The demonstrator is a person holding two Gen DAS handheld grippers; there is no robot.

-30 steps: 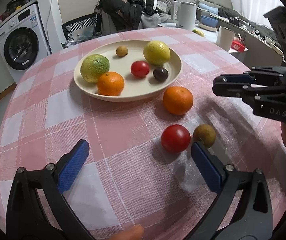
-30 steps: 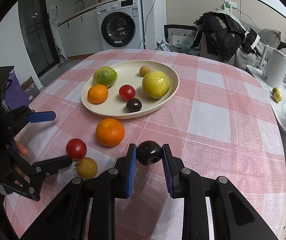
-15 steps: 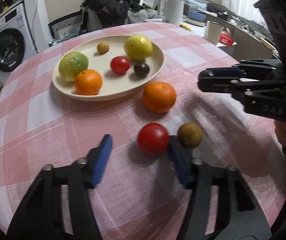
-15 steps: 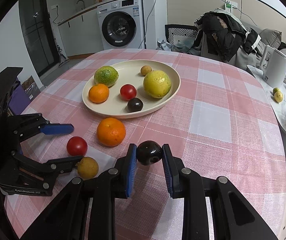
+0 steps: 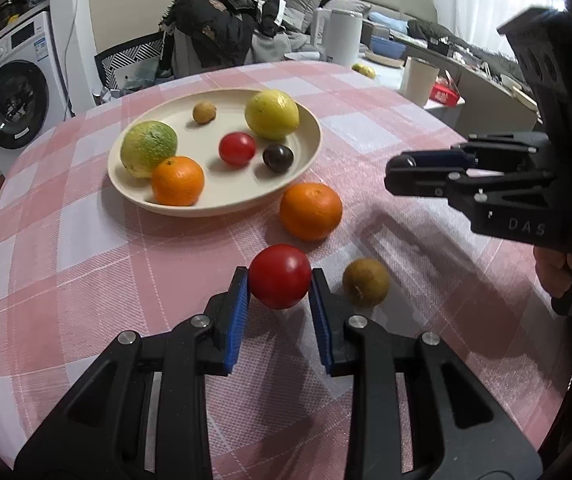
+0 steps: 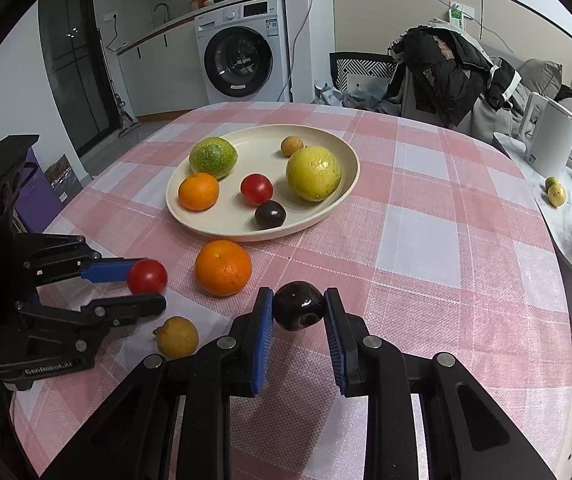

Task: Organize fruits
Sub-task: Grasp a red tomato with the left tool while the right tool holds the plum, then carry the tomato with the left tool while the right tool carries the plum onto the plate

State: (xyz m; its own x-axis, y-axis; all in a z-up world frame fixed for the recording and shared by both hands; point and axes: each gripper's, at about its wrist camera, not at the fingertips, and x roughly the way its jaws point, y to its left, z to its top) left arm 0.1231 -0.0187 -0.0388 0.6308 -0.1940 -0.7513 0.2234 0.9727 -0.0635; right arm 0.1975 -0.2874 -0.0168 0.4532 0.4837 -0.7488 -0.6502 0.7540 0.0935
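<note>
Fruits lay on the checked tablecloth and in the plate. Nearest, the left gripper was clamped on a red tomato, and the right gripper was clamped on a dark fruit. A small brown fruit sat just beside the tomato. An orange lay farther on, near the plate rim. Six fruits rested in the plate.

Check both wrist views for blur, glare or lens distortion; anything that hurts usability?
Left wrist view: sharp, black fisheye corners, table edge bowed, red tomato crisp between the tongs. Right wrist view: same curvature, a small highlight on the dark fruit, soft shadows, no strong glare.
</note>
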